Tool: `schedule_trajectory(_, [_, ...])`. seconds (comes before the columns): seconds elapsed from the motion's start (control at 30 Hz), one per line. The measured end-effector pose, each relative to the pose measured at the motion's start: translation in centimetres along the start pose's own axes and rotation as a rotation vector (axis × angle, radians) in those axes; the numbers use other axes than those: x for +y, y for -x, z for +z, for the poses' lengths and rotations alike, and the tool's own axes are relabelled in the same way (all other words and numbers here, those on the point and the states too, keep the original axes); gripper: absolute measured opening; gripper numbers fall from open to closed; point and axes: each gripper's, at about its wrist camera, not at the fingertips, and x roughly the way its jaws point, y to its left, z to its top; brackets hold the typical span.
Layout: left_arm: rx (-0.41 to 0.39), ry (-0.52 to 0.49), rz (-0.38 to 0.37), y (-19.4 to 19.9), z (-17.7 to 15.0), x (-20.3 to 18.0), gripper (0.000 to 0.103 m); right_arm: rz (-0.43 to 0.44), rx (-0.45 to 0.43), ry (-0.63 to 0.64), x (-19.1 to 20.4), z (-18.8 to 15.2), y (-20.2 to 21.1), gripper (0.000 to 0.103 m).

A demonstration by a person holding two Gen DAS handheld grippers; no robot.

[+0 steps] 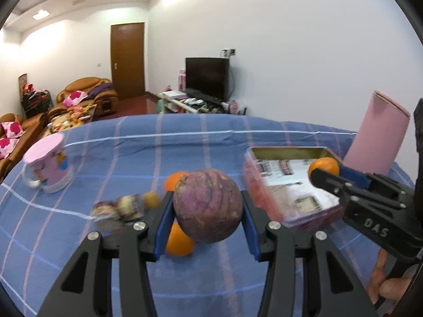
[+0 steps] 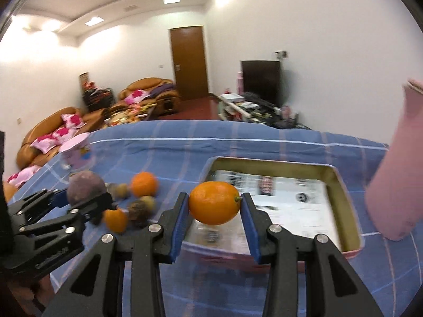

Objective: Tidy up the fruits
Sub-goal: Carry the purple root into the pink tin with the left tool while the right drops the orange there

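My left gripper (image 1: 207,208) is shut on a large purple passion fruit (image 1: 208,206) and holds it above the blue checked cloth. My right gripper (image 2: 214,206) is shut on an orange (image 2: 214,203) and holds it over the near left edge of the open pink tin (image 2: 349,211). The right gripper with its orange (image 1: 323,166) also shows in the left wrist view over the tin (image 1: 264,200). The left gripper and passion fruit (image 2: 86,186) show at the left of the right wrist view. Loose oranges (image 1: 179,240) (image 1: 174,181) and small brownish fruits (image 1: 152,200) lie on the cloth.
A pink printed mug (image 1: 49,166) stands at the far left of the table. A tall pink cylinder (image 1: 375,134) stands right behind the tin. A paper sheet lines the tin's bottom (image 2: 290,206). Sofas, a door and a TV are beyond the table.
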Motion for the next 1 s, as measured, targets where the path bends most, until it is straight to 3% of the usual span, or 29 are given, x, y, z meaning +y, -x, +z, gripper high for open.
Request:
schedule_trajectory(0.23, [-0.018,-0.063,-0.042,-1.8,1.4,-5.5,0.049,-0.112,-0.025,-0.036,-5.4,0.3,0.6,0.042])
schedule_trajectory(0.57, [0.041,-0.11,-0.082,-5.8,1.9,-11.1,0.049,-0.187,0.02,-0.069,-10.9,-0.2,-0.5,0.042])
schedule_trajectory(0.7, [0.063,-0.101,-0.083,-6.8,1.7,-11.7,0.049,-0.176,0.056,-0.098,-11.6,-0.5,-1.4,0.042])
schedule_trajectory(1.0, [0.123,-0.12,-0.066,-8.6,1.0,-11.9,0.049,-0.193,0.051,-0.072,-10.9,-0.5,-1.5,0.042])
